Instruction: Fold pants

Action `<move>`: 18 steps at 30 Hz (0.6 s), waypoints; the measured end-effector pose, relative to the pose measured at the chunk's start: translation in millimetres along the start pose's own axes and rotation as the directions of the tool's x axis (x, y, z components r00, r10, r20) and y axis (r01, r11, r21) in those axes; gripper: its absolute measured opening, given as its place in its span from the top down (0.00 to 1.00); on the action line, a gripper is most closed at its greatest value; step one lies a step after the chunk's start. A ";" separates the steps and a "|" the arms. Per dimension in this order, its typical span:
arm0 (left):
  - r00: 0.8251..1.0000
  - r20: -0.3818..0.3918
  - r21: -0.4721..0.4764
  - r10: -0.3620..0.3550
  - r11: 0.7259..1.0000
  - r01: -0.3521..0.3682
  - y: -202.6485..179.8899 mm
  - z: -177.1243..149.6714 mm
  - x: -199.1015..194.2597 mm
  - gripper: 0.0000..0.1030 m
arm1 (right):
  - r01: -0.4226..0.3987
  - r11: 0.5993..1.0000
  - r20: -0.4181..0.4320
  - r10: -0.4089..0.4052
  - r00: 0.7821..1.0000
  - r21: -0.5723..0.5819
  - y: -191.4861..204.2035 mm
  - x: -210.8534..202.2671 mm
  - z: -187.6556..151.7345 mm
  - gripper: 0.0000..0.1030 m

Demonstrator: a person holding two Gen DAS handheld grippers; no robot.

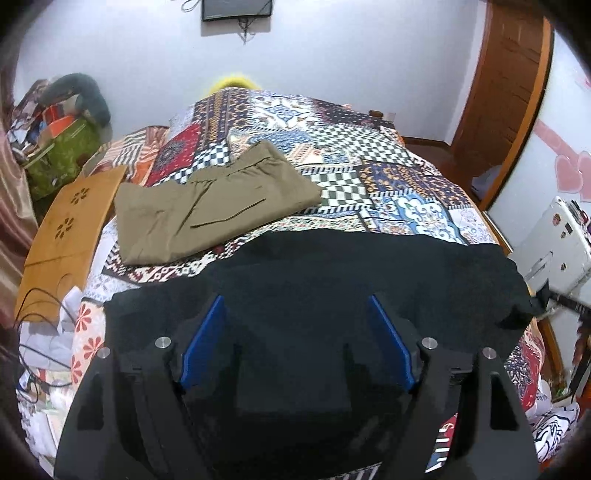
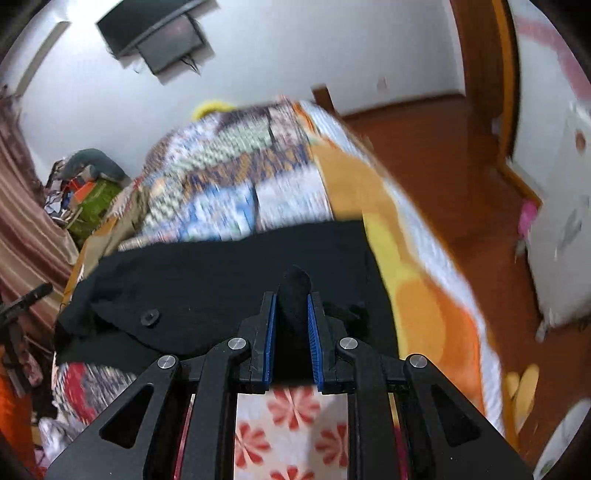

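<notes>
Two pairs of pants lie on the bed: one black fabric pair [image 1: 332, 273] spread across the near end, and one olive-khaki pair, already folded into a flat rectangle [image 1: 207, 206], beyond the black pair toward the head of the bed. Two grippers with blue pads are at work. The left gripper [image 1: 297, 306] hangs over the black pants with its jaws wide apart and nothing between the pads. The right gripper [image 2: 291, 299] has its jaws drawn close, pinching a bunched fold of the black pants near their edge by the side of the bed.

The bed carries one patchwork-patterned bedspread [image 1: 369, 155] in checks and florals. Beside the khaki pants sits one light wooden board with flower-shaped cut-outs [image 1: 70, 229]. Beyond the bed's head stands a pale wall with one dark screen [image 1: 236, 9] mounted high, and past the bed's far corner, one brown wooden door [image 1: 506, 85] over a reddish-brown floor [image 2: 443, 166].
</notes>
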State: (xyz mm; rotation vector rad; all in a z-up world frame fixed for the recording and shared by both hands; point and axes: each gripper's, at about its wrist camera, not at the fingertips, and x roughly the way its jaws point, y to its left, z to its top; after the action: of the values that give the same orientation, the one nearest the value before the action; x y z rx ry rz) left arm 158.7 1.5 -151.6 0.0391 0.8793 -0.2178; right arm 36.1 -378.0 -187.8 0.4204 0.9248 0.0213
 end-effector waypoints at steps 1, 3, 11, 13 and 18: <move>1.000 0.000 -0.006 0.008 1.000 -0.008 2.2 -1.0 -0.8 0.24 | 0.003 1.000 -0.021 -0.003 1.000 0.009 -2.0 4.8 -4.2 0.85; 1.000 0.007 -0.023 0.027 0.999 -0.027 10.2 -3.0 -3.6 0.24 | 0.006 1.000 -0.068 -0.004 0.998 0.025 -5.7 13.3 -12.2 0.82; 0.988 0.006 -0.125 0.156 0.980 -0.154 77.9 -14.5 -18.0 0.24 | 0.120 0.993 -0.035 -0.120 0.992 -0.015 -10.1 -3.9 2.1 0.59; 0.981 0.001 -0.159 0.195 0.968 -0.192 101.9 -17.2 -20.7 0.24 | 0.148 0.988 -0.015 -0.149 0.989 -0.039 -8.3 -5.7 10.5 0.58; 0.966 -0.059 -0.247 0.252 0.934 -0.259 159.2 -21.4 -9.0 0.24 | 0.169 0.985 0.009 -0.168 0.986 -0.043 -7.2 7.2 29.5 0.57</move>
State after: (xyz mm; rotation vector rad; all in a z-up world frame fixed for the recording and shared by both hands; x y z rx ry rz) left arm 169.6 161.3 -167.2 -0.0812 0.9132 0.1406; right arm 62.3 -393.4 -180.4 0.3001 0.9500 -0.1137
